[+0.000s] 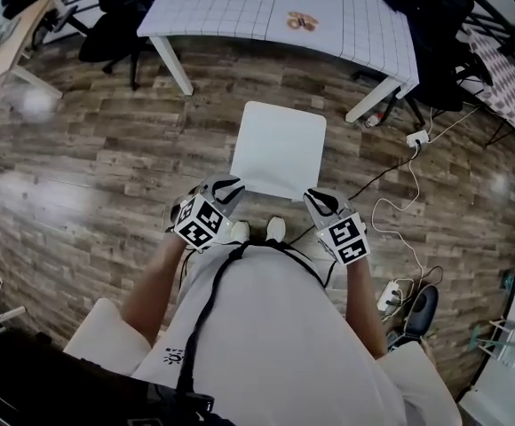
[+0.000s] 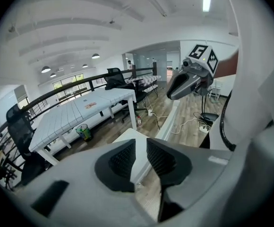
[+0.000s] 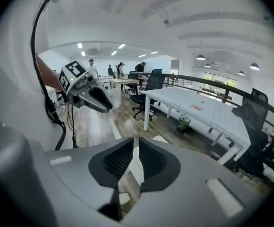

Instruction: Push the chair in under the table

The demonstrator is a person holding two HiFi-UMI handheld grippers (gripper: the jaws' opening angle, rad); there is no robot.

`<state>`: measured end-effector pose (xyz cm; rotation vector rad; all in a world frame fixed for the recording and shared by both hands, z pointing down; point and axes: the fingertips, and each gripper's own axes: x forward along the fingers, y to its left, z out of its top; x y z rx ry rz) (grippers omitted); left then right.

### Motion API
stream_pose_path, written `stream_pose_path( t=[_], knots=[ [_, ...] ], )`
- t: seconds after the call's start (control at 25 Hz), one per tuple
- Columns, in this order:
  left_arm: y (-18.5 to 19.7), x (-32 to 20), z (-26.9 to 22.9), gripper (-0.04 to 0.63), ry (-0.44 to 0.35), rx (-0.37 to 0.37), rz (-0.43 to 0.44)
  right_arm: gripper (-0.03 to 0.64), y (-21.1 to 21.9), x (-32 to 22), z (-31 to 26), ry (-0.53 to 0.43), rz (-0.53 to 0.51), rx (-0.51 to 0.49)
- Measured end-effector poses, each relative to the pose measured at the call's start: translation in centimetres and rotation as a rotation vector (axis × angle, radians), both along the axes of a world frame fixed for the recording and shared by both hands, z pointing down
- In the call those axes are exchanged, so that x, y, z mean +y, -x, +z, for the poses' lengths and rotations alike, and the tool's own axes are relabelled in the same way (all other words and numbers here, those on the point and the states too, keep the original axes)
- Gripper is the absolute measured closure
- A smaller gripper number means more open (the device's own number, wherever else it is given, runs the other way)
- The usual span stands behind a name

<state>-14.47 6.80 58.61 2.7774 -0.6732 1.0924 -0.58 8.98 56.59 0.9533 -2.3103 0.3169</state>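
The white chair (image 1: 280, 149) stands on the wood floor right in front of me, its seat facing the white gridded table (image 1: 240, 3) beyond it. My left gripper (image 1: 226, 187) is at the near left edge of the chair and my right gripper (image 1: 321, 201) at the near right edge. In the left gripper view the jaws (image 2: 141, 157) stand a narrow gap apart, and the white backrest edge (image 2: 167, 124) shows through and beyond that gap. The right gripper view shows the same: a slim gap (image 3: 136, 160) with a strip of white chair behind it. I see nothing pinched.
Black office chairs stand at the table's left end (image 1: 120, 16) and right end (image 1: 435, 25). A white cable and power strip (image 1: 417, 138) lie on the floor to the right, with another strip (image 1: 391, 295) nearer me. A green bin (image 2: 84, 132) sits under the table.
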Motion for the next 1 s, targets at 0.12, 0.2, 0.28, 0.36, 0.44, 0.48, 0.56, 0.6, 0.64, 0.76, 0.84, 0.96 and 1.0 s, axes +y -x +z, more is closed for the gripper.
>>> stream_pose_path(
  t=[0.12,0.2,0.28,0.36,0.44,0.48,0.56,0.6,0.64,0.76,0.84,0.96,1.0],
  knots=[
    [-0.5,0.4,1.6,0.434,0.028,-0.072,0.055,0.519,0.1,0.7,2.1,0.011,-0.118,0.134],
    [-0.7,0.7,3.1,0.392,0.005,-0.176,0.133,0.443,0.0,1.3,3.6,0.027,-0.186,0.224],
    [-0.6,1.0,5.0,0.36,-0.032,-0.308,0.231,0.391,-0.3,1.5,5.2,0.037,-0.24,0.314],
    [-0.6,0.9,6.7,0.329,-0.045,-0.4,0.3,0.373,-0.6,1.4,6.5,0.043,-0.29,0.392],
    [-0.5,0.8,7.9,0.314,-0.037,-0.45,0.336,0.37,-0.8,1.4,7.5,0.059,-0.341,0.444],
    [-0.5,0.7,8.4,0.313,-0.037,-0.477,0.354,0.367,-0.8,1.4,8.0,0.072,-0.365,0.467],
    [-0.3,0.4,9.2,0.313,-0.059,-0.542,0.398,0.365,-1.0,1.4,9.1,0.094,-0.407,0.509],
    [-0.2,0.3,9.4,0.325,-0.073,-0.573,0.42,0.364,-1.2,1.3,9.6,0.102,-0.423,0.531],
    [-0.1,0.3,9.5,0.353,-0.083,-0.6,0.44,0.364,-1.5,1.4,10.1,0.114,-0.439,0.551],
    [0.1,0.8,10.1,0.36,-0.069,-0.681,0.496,0.359,-2.2,2.1,11.5,0.166,-0.487,0.588],
    [0.1,0.5,10.3,0.32,-0.036,-0.715,0.506,0.359,-2.2,2.1,11.8,0.177,-0.504,0.596],
    [0.0,0.4,10.9,0.319,-0.024,-0.751,0.537,0.371,-2.0,2.0,12.0,0.175,-0.512,0.598],
    [-0.1,0.5,11.2,0.319,-0.022,-0.765,0.551,0.377,-2.0,2.1,12.1,0.175,-0.516,0.598]
  ],
)
